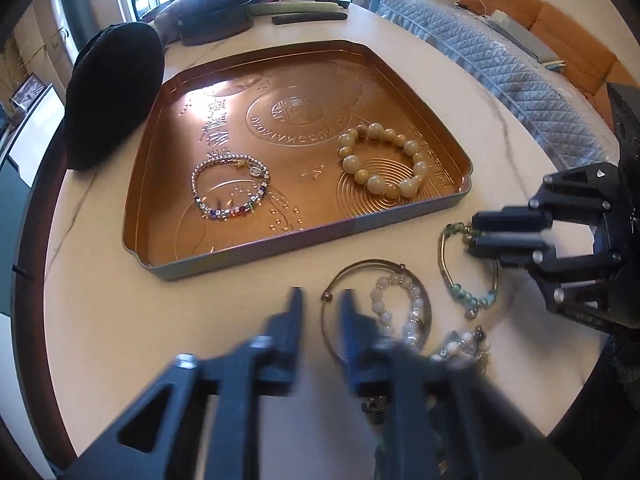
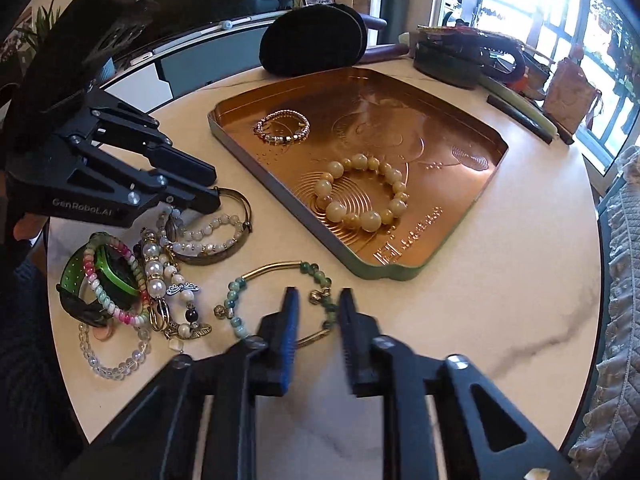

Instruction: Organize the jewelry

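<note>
Right tool [image 2: 318,308] pinched narrow on the green bracelet [image 2: 272,276] lying on the counter [image 2: 480,300], left tool [image 2: 216,188] nipping the bangle [image 2: 244,204] alongside, tray [image 2: 280,200] ahead: thin grips could slip, or snag the tangled neighbours.

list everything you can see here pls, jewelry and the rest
table: 1, white marble, round, under everything
tray: 1, copper inside, grey-green rim, mid-table
large bead bracelet: 1, cream, in tray
small bead bracelet: 1, silver with coloured beads, in tray
green bead bracelet: 1, green with gold tube, on table beside tray
bangle: 1, bronze, on table
white bead bracelet: 1, white, lying over the bangle
watch: 1, green and black, in loose pile
pink bead bracelet: 1, pink-green, on watch
clear bead bracelet: 1, clear, pile edge
velvet pad: 1, black, behind tray
left gripper: 1, black, shut on bangle
right gripper: 1, black, shut on green bead bracelet
</note>
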The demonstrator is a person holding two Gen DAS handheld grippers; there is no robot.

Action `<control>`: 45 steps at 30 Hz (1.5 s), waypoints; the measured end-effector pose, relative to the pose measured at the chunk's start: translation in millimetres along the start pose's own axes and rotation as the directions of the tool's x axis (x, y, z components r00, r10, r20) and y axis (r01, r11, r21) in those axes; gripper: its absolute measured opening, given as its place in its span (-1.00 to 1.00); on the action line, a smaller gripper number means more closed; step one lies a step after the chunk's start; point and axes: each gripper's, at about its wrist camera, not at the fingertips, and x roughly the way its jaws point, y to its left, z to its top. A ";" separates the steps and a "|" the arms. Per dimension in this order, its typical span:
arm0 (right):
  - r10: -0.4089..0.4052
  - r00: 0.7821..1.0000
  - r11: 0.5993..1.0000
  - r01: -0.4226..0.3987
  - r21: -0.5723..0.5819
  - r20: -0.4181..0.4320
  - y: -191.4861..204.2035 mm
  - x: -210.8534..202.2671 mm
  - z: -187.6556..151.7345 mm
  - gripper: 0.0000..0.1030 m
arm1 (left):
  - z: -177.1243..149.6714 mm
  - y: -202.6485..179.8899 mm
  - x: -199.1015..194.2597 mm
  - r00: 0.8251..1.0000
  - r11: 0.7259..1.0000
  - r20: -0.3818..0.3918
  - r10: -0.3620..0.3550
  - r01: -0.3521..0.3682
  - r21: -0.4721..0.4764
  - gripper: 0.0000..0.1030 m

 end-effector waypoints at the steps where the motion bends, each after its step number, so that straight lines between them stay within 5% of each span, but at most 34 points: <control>1: -0.006 1.000 1.000 0.006 -0.004 0.004 1.4 0.2 0.3 -0.88 | -0.7 0.6 -0.4 1.000 1.000 0.000 -0.007 0.007 -0.005 -0.89; 22: -0.020 0.988 1.000 0.017 0.026 0.154 10.5 -58.1 6.7 -0.91 | -0.6 2.3 -66.1 0.977 0.992 0.193 -0.096 0.111 -0.065 -0.90; 29: -0.022 0.995 1.000 0.021 0.020 0.100 10.7 -40.8 1.9 -0.90 | -6.6 -9.0 -29.8 0.997 0.998 0.042 -0.058 0.059 -0.026 -0.85; 32: -0.019 0.998 1.000 0.018 0.013 0.052 7.9 -31.4 -1.9 -0.90 | -7.9 -10.1 -30.2 0.997 0.997 0.046 -0.065 0.066 -0.028 -0.78; 34: -0.031 0.999 1.000 0.031 0.004 0.038 7.0 -27.8 -4.5 -0.90 | -8.2 -9.8 -28.6 0.999 0.999 0.041 -0.032 0.033 -0.028 -0.52; 37: -0.009 1.000 1.000 0.009 0.028 0.013 1.9 -22.2 -7.4 -0.87 | -9.2 -9.6 -22.0 0.999 0.999 0.020 -0.029 0.029 -0.022 -0.40; 40: -0.012 1.000 0.999 0.012 0.029 -0.010 0.0 -15.8 -10.6 -0.76 | -9.4 -8.5 -13.9 1.000 1.000 -0.003 0.017 -0.017 -0.014 -0.34; 45: -0.014 1.000 1.000 0.015 0.018 -0.017 2.2 -9.6 -12.8 -0.55 | -7.1 -0.7 -3.5 1.000 0.999 -0.023 -0.020 0.019 -0.042 -0.43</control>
